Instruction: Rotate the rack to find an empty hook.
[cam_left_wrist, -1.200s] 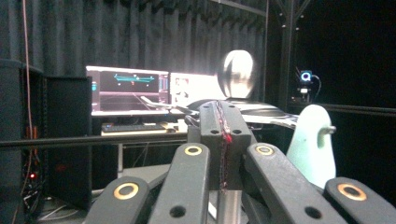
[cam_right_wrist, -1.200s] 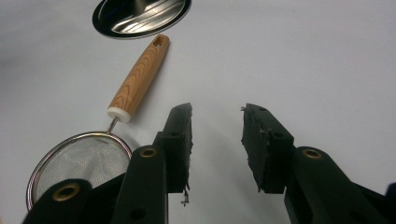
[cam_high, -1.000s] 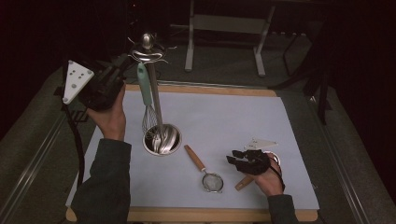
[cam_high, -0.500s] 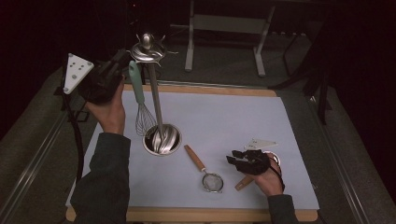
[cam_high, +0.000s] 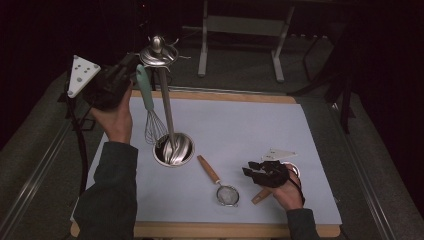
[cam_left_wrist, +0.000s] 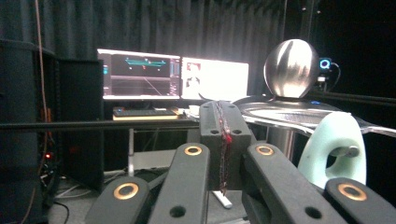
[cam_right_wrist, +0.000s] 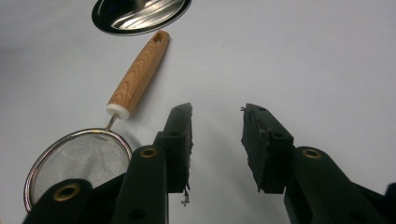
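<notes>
Starting at the mat's (cam_high: 260, 130) near edge, the right gripper (cam_right_wrist: 217, 116) is held spread and empty beside the strainer (cam_high: 214, 176). Farther back, toward the left edge, the whisk (cam_high: 149, 107) hangs on the stand (cam_high: 167, 110). The left gripper (cam_left_wrist: 223, 116), pressed together on nothing, should be drawn away without nudging it.

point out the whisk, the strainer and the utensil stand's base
whisk (cam_high: 155, 127), high view, on the wire loops below the mint handle
strainer (cam_high: 228, 195), high view, on the mesh bowl
utensil stand's base (cam_high: 185, 150), high view, on the round steel foot right of the pole
</notes>
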